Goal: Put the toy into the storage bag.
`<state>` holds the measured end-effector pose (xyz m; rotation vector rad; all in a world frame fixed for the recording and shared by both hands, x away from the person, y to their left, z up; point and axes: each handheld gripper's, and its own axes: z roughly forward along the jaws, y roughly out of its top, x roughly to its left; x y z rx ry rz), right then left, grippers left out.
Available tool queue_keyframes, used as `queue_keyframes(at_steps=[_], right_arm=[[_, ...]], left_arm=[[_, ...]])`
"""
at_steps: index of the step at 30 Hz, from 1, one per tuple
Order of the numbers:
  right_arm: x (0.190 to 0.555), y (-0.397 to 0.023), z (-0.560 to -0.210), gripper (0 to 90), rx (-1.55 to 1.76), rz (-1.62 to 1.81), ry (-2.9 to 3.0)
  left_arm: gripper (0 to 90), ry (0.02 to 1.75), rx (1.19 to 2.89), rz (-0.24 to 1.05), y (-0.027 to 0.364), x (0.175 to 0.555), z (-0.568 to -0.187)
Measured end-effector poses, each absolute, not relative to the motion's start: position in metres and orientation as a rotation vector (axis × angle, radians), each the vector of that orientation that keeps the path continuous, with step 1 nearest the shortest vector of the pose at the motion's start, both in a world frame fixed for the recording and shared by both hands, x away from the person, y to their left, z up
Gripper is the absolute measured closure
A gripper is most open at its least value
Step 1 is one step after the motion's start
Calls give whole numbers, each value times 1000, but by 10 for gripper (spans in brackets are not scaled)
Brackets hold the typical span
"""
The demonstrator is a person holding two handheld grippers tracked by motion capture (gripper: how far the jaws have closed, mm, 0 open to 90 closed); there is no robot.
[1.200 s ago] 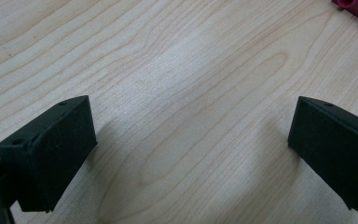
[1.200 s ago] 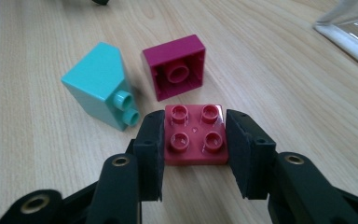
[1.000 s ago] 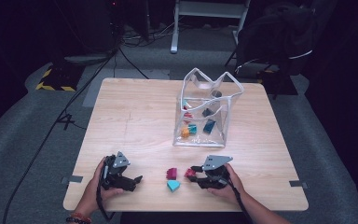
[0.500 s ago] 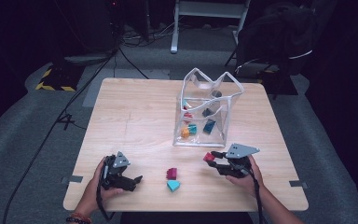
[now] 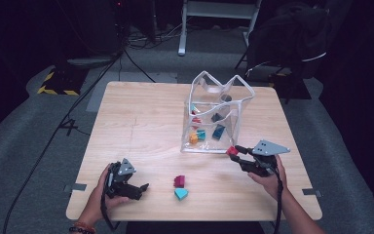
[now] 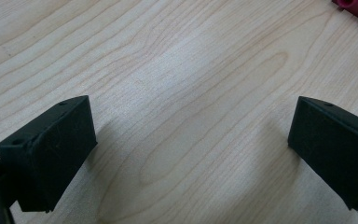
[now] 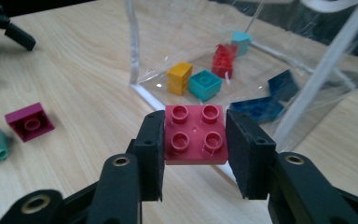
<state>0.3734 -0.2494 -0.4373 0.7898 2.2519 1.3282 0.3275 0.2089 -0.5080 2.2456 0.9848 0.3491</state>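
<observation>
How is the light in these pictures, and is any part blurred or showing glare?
High view: the wooden table is lit, the room around it dark. Left gripper view: sharp wood grain, a soft shadow beside each black jaw. Right gripper view: the red brick in the right gripper is sharp, while the clear bag shows pale glare on its plastic and the far bricks look softer.

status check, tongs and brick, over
Right tongs shut on red brick, beside clear bag. Left tongs open on table. Bag wall ahead of brick.
</observation>
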Motion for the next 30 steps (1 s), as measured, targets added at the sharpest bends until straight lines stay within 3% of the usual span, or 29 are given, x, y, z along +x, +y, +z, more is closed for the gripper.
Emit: queue_keyframes(at_steps=[30], right_arm=[[399,-259,-341,596,794,1419,2038]], left_arm=[[7,987,2248,354,209,328,-508]])
